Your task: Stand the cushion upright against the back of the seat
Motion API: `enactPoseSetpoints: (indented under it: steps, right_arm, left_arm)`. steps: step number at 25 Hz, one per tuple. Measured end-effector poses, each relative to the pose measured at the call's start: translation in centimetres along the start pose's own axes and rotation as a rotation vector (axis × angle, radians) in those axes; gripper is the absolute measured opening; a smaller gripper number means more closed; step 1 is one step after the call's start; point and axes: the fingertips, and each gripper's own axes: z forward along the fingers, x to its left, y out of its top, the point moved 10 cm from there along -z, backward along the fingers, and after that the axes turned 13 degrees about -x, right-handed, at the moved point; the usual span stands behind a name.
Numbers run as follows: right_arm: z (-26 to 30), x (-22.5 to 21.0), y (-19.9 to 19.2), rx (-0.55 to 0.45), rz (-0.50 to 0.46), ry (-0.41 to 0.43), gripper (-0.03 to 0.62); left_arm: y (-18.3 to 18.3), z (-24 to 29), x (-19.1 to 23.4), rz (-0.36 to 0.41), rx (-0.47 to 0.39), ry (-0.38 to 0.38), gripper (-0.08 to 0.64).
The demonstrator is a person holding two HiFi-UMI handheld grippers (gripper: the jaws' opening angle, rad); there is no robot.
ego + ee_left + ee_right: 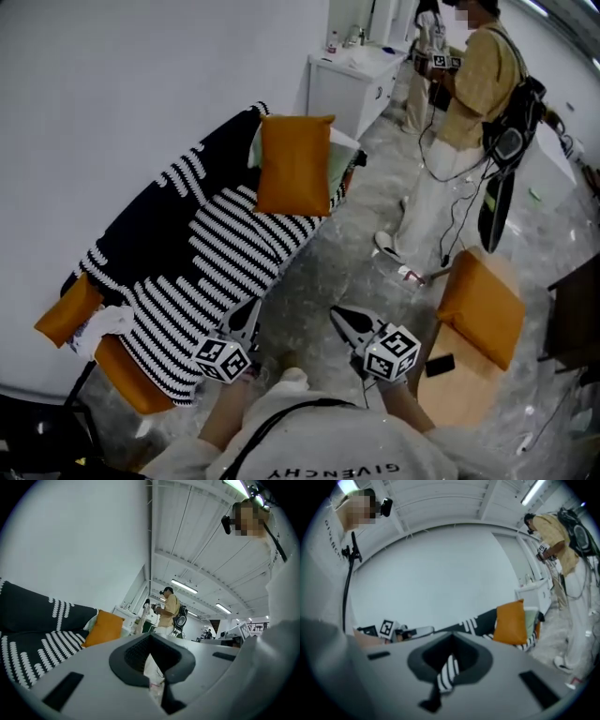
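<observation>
Orange cushion (pixel 294 164) stands upright at far end of striped sofa (pixel 216 253), leaning on its backrest. Left gripper (pixel 249 313) and right gripper (pixel 339 317) near, jaws together, empty, well apart from it. Judged: placing done; next, check it holds.

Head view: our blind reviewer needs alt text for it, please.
An orange cushion stands upright at the far end of a striped sofa. Nearer, the left hand-held gripper and right hand-held gripper are shut and empty.

You are holding your left gripper (pixel 248 314) and right gripper (pixel 343 322) side by side, both pointing forward, jaws pressed together.
</observation>
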Motion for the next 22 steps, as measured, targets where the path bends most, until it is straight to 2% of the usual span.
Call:
enactPoseSetpoints:
  steps: [6,13,22]
  right_arm:
    - [5.8,-3.7,0.7,0.003,0.010,-0.025,0.017]
    - [9.9,-6.4,0.3,0.016,0.021,-0.032,0.017]
    - [12.1,-8.7,0.5,0.034,0.052,-0.056,0.017]
  left_arm:
    - [1.4,5.8,4.9,0.005,0.003,-0.023,0.023]
    - [1.0,8.7,8.6,-0.014,0.024,-0.011,0.023]
    - [1.0,11.0,10.4,-0.034,0.036,0.000,0.023]
